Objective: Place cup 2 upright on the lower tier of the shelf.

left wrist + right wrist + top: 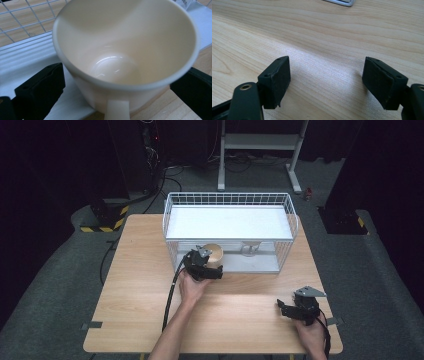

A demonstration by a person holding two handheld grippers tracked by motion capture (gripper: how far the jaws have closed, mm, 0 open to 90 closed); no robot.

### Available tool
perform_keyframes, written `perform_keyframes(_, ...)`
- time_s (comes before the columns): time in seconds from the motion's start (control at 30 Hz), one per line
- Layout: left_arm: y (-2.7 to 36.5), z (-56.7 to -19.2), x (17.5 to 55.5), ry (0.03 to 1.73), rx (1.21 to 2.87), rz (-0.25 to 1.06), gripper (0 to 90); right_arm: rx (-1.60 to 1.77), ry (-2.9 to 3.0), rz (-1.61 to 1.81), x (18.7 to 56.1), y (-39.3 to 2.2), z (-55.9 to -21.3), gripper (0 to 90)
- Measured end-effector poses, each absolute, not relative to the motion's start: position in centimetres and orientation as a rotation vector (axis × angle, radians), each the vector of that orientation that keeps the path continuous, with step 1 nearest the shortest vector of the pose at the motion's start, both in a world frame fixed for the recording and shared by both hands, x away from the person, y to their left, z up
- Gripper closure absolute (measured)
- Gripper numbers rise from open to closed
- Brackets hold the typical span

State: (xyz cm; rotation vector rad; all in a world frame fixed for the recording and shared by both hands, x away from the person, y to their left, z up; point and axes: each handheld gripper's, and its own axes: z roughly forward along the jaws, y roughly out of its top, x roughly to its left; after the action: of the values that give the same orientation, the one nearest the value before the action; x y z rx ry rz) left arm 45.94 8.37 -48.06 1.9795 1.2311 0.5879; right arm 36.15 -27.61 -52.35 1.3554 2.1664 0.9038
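At the front edge of the white wire rack on the pale wooden table, the left gripper has its black jaws on either side of a cream plastic cup; whether they press it, I cannot tell. Near the table's right front corner, the right gripper rests with jaws spread wide, holding nothing.

Wooden surface on grey carpeted floor. White wire rack at 12 o'clock edge. White metal stand beyond. Yellow-black striped bases at 10 and 2 o'clock.
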Motion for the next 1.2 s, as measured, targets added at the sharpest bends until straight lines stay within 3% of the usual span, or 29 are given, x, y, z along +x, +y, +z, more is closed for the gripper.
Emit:
perform_keyframes(0.7, 9.1, -48.6, 44.5, 1.238, 1.975, 0.549, 17.5, 1.355, 2.167, 0.906, 36.1, -27.6, -52.3, 22.6)
perform_keyframes(1.2, 9.0, -49.1, 45.0, 1.258, 1.990, 0.582, 22.9, 1.357, 2.168, 0.907, 36.1, -27.6, -52.3, 22.6)
